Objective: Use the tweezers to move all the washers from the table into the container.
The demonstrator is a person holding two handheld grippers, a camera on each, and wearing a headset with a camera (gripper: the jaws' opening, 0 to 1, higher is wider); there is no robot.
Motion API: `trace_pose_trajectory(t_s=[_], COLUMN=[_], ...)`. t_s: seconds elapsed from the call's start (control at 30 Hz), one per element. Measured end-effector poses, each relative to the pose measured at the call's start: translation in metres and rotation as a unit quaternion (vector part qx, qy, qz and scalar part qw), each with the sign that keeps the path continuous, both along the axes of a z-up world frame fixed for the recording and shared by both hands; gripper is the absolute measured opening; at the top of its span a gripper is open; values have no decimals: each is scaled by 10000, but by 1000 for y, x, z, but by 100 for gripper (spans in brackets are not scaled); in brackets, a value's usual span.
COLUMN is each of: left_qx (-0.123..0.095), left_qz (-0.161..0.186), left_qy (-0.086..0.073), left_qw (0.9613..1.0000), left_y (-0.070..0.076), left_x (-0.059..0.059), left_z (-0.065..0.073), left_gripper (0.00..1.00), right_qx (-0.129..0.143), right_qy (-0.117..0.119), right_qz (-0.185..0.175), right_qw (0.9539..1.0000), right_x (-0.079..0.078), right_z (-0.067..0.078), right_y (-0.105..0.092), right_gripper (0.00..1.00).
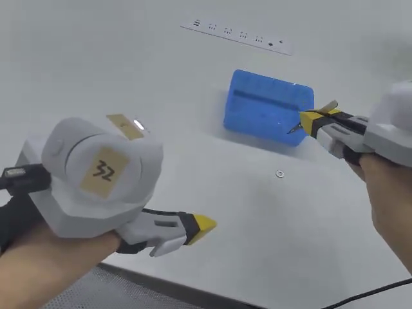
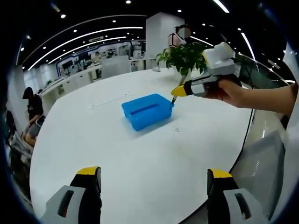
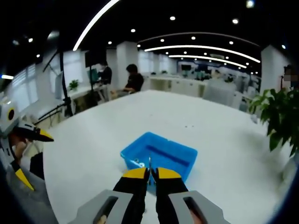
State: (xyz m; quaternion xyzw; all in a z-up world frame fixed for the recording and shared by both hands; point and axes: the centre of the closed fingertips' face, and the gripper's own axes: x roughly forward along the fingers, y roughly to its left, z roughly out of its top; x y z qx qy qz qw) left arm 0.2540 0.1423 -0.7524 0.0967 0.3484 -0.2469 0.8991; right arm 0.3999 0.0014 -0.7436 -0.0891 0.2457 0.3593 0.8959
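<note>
One washer lies on your table near the blue container; your right gripper clenches tweezers over its edge, your left gripper gapes wide, released.

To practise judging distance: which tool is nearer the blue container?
Right. The right tool, holding tweezers, is at the blue container's rim; the left tool is far off, open, near the table edge.

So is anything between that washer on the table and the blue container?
Nothing visible. The washer lies on bare table just in front of the container. The right gripper, shut on the tweezers, hangs at the container's near corner, above the table rather than in the path.
</note>
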Motion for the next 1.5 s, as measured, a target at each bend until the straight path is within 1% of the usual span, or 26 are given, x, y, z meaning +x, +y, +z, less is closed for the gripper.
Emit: trace_pose_trajectory(t_s=[0.3,0.4,0.67,0.87,1.0,1.17,1.5], left_qx=[8,17,28,25,32,37,32], left_qz=[-12,-8,-6,7,7,1,-30], left_qy=[0,7,11,19,21,23,18], left_qw=[10000,10000,10000,10000,10000,10000,10000], left_y=[0,0,0,1,1,1,-1], left_x=[-1,-2,-2,-2,-2,-2,0], left_z=[0,0,-1,-1,-1,-1,-1], left_gripper=[96,96,96,96,96,96,96], right_qx=[-20,-45,-143,-120,-133,-104,-117], right_qy=[274,390,584,633,623,694,667], right_qz=[-124,-130,-125,-169,-183,-206,-230], right_qw=[9995,9991,9981,9978,9978,9973,9974], right_x=[-14,-20,-26,-25,-22,-23,-23], right_z=[-21,-31,-51,-55,-57,-60,-60], right_y=[-10,-11,-13,-15,-15,-14,-18], right_gripper=[3,3,3,3,3,3,2])
